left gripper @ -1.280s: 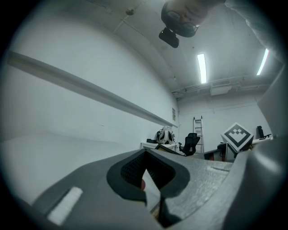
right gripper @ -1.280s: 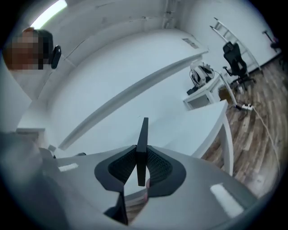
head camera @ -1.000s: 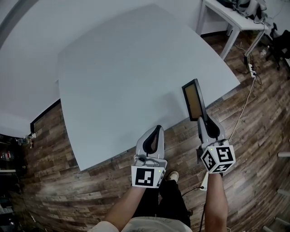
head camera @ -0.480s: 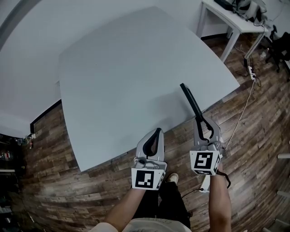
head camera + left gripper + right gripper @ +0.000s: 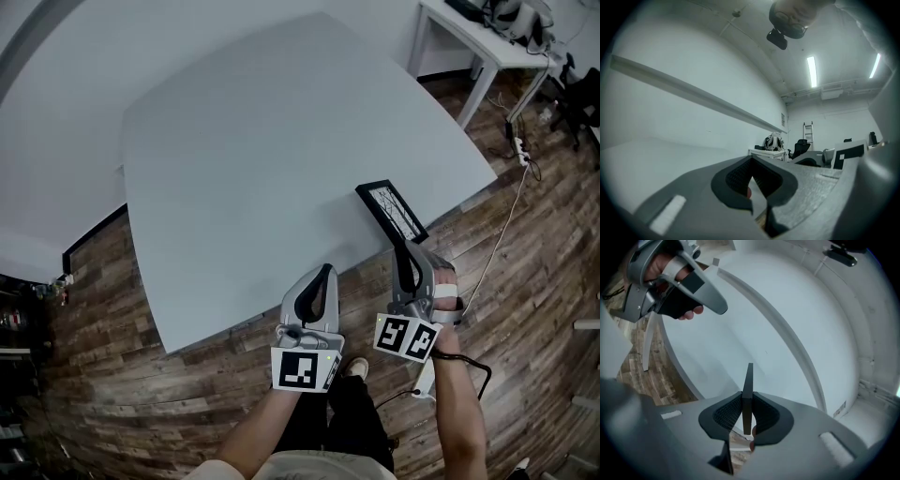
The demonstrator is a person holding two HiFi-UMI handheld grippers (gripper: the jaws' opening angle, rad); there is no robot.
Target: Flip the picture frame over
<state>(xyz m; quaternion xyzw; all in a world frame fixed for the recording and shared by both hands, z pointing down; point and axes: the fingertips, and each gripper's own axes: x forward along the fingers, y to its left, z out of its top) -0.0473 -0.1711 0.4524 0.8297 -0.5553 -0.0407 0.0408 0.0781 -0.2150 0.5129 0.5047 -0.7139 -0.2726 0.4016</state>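
Pinching the near edge of the picture frame (image 5: 391, 210) between its pads, the right hand-held gripper (image 5: 405, 251) is holding it picture side up over the surface's (image 5: 253, 159) near right edge, while the left hand-held gripper (image 5: 324, 274) is hovering just to its left, jaws pressed together and empty.

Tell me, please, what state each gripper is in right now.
Left gripper: closed, nothing held.
Right gripper: closed on the picture frame.
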